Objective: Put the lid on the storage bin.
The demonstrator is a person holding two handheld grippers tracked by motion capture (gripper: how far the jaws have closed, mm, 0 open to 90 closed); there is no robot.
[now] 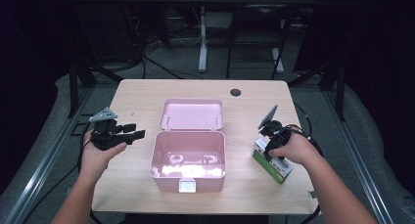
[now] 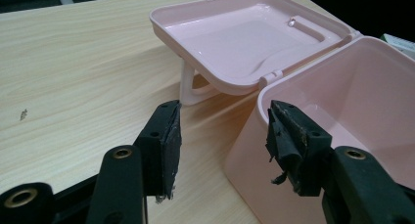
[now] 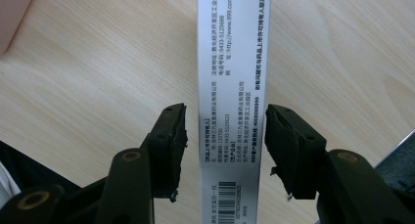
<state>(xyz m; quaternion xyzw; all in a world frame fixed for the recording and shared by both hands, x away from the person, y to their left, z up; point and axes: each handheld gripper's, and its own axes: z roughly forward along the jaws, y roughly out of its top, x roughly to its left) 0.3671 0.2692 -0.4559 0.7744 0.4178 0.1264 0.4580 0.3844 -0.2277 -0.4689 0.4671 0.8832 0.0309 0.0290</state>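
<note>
A pink plastic box (image 1: pixel 152 161) stands open in the middle of the table, its lid (image 1: pixel 192 114) folded back flat behind it. Nothing lies inside it. My left gripper (image 1: pixel 134 131) hovers left of the box, open and empty. In the left gripper view, this gripper (image 2: pixel 222 121) points at the box's near corner (image 2: pixel 254 136) and the lid (image 2: pixel 244 33). A green and white medicine carton (image 1: pixel 275 168) lies to the right of the box. Above it, my right gripper (image 1: pixel 269 146) points down. In the right gripper view, the open right gripper (image 3: pixel 225 126) straddles the carton's white printed side (image 3: pixel 230 62).
The light wooden table (image 1: pixel 137 94) has a dark round cable hole (image 1: pixel 236 92) near its far edge. Bare wood lies left of the box and between the box and the carton. Beyond the table are another desk's legs (image 1: pixel 202 48) and a dark floor.
</note>
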